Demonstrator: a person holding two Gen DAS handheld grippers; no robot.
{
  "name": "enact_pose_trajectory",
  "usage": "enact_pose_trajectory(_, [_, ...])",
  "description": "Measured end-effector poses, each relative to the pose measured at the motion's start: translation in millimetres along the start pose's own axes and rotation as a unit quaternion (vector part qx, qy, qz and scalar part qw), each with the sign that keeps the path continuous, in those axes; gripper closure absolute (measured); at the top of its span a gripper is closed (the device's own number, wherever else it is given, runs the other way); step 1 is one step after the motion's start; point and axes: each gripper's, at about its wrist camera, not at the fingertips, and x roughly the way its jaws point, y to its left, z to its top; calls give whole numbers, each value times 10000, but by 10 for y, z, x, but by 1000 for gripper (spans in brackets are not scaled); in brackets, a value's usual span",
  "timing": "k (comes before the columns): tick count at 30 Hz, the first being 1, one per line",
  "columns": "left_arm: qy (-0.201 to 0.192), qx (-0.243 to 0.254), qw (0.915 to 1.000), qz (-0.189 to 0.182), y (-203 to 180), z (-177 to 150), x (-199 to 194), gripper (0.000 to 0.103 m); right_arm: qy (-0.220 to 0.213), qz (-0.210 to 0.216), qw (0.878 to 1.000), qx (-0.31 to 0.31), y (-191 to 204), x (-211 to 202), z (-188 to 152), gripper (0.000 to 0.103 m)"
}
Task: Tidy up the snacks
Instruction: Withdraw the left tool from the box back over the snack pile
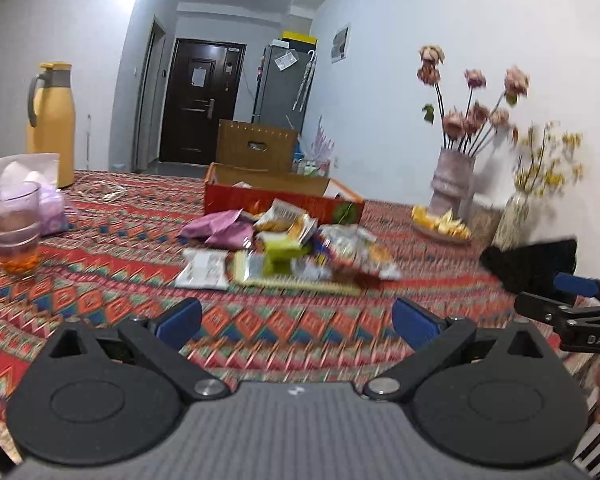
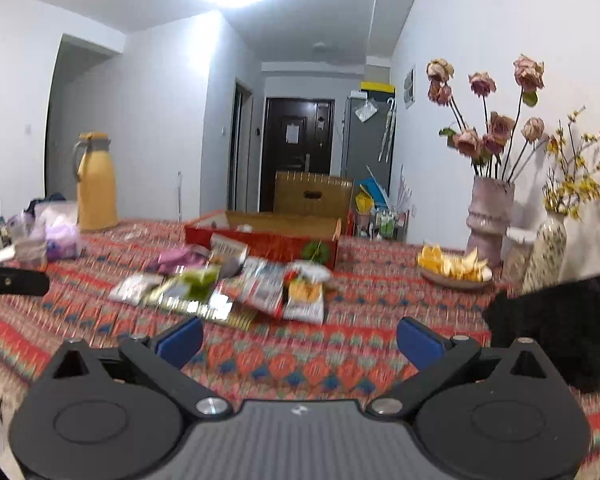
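Note:
Several snack packets (image 1: pixel 288 248) lie in a loose heap on the patterned tablecloth (image 1: pixel 100 280), just in front of an open red cardboard box (image 1: pixel 284 200). The same snack packets (image 2: pixel 236 284) and the red box (image 2: pixel 268 240) show in the right wrist view. My left gripper (image 1: pixel 298 320) hovers low over the cloth short of the heap, open, nothing between its blue pads. My right gripper (image 2: pixel 298 342) is also open and empty, wide apart, near the table's front edge. The right gripper's tip (image 1: pixel 572 300) shows at the right of the left wrist view.
A glass of tea (image 1: pixel 14 232), a tissue pack (image 1: pixel 28 176) and a yellow thermos (image 1: pixel 52 120) stand at the left. A plate of orange slices (image 2: pixel 452 266), two flower vases (image 2: pixel 488 216) and a black cloth thing (image 2: pixel 556 328) sit at the right. A brown crate (image 1: pixel 256 146) stands behind the box.

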Motion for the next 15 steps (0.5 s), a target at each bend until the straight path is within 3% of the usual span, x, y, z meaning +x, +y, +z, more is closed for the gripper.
enact_pose_trajectory(8, [-92, 267, 9991, 318, 71, -178, -128, 0, 277, 285, 9991, -169, 374, -67, -446, 0])
enact_pose_trajectory(15, [83, 156, 9990, 414, 195, -242, -9, 0, 350, 363, 9986, -150, 517, 25, -451, 0])
